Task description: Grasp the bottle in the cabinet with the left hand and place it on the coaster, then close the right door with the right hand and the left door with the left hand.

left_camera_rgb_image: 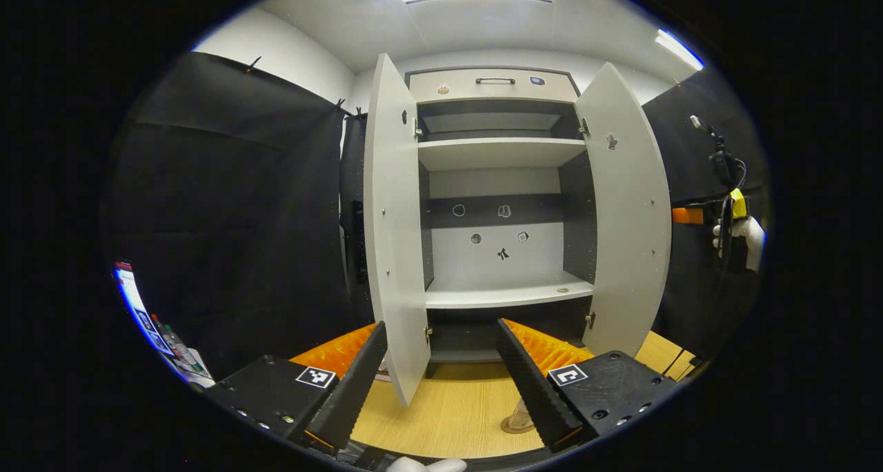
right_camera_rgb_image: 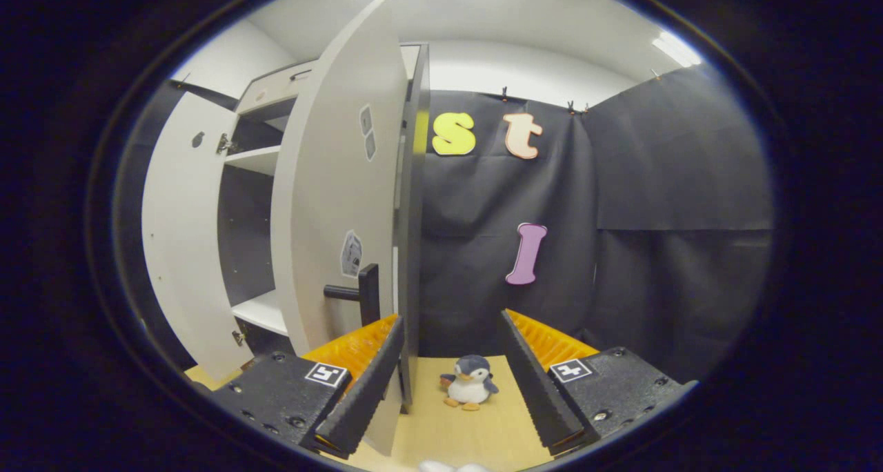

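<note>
The white cabinet (left_camera_rgb_image: 500, 154) stands on the wooden table with both doors swung wide and its shelves bare. My left gripper (left_camera_rgb_image: 441, 327) is open in front of it, level with the bottom shelf (left_camera_rgb_image: 507, 295), and holds nothing. A small tan object (left_camera_rgb_image: 516, 420) rests on the table low down, half hidden behind one finger; I cannot tell what it is. The left door (left_camera_rgb_image: 393, 223) and right door (left_camera_rgb_image: 624, 210) frame the opening. My right gripper (right_camera_rgb_image: 452, 320) is open and empty just outside the right door (right_camera_rgb_image: 331, 203), near its black handle (right_camera_rgb_image: 359, 292).
A small penguin plush (right_camera_rgb_image: 469, 382) stands on the table (right_camera_rgb_image: 483, 430) between the right gripper's fingers, by the cabinet's side. A white-gloved hand (left_camera_rgb_image: 748, 234) holds the other gripper beyond the right door. A drawer with a handle (left_camera_rgb_image: 493, 81) tops the cabinet. Black cloth walls close in all round.
</note>
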`<control>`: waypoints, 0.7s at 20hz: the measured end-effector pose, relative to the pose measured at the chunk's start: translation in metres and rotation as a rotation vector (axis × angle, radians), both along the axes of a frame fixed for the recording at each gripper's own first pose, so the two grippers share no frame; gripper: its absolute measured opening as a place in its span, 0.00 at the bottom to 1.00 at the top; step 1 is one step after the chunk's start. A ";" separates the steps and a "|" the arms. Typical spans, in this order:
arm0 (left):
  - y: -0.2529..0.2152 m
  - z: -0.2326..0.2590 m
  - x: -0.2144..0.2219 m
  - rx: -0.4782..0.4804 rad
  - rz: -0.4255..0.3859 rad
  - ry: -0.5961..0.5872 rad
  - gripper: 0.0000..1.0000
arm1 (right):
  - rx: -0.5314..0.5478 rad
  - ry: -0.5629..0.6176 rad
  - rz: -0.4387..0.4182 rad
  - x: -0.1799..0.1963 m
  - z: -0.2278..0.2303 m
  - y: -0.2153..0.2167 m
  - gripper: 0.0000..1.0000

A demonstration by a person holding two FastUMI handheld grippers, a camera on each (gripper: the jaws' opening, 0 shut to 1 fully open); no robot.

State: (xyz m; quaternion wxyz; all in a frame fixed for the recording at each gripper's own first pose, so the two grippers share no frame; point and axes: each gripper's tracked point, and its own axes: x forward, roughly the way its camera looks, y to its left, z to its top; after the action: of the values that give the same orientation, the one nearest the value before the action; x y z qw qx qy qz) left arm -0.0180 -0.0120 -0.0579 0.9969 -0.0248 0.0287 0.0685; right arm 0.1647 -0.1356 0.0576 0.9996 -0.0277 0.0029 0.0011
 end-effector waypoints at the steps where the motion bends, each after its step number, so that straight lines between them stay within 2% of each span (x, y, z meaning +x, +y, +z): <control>1: -0.001 0.000 0.001 -0.003 -0.003 0.000 0.96 | 0.005 0.004 0.027 -0.001 0.000 0.012 0.92; 5: 0.002 -0.001 0.003 0.012 0.000 0.002 0.96 | -0.001 0.016 0.125 0.002 -0.005 0.066 0.92; 7: 0.004 -0.001 0.003 0.010 0.008 0.008 0.96 | -0.014 0.006 0.138 0.008 -0.004 0.086 0.92; 8: 0.004 -0.001 0.003 0.008 0.011 0.007 0.96 | -0.019 0.003 0.141 0.011 -0.006 0.095 0.86; 9: 0.007 -0.001 0.002 0.011 0.020 0.008 0.96 | -0.012 0.002 0.159 0.015 -0.007 0.107 0.86; 10: 0.011 -0.002 0.002 0.014 0.030 0.011 0.96 | -0.003 0.017 0.189 0.020 -0.011 0.121 0.92; 11: 0.014 -0.003 0.002 0.013 0.037 0.015 0.96 | 0.007 0.044 0.214 0.023 -0.016 0.132 0.87; 12: 0.018 -0.004 0.003 0.010 0.043 0.018 0.96 | 0.021 0.063 0.227 0.027 -0.021 0.139 0.93; 14: 0.023 -0.004 0.000 0.010 0.050 0.019 0.96 | 0.042 0.063 0.230 0.027 -0.019 0.142 0.98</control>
State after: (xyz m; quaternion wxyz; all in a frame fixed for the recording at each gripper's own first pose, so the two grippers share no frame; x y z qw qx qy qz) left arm -0.0177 0.0109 -0.0621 0.9947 -0.0198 0.0374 0.0935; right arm 0.1913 0.0064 0.0387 0.9926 -0.0069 0.0314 0.1169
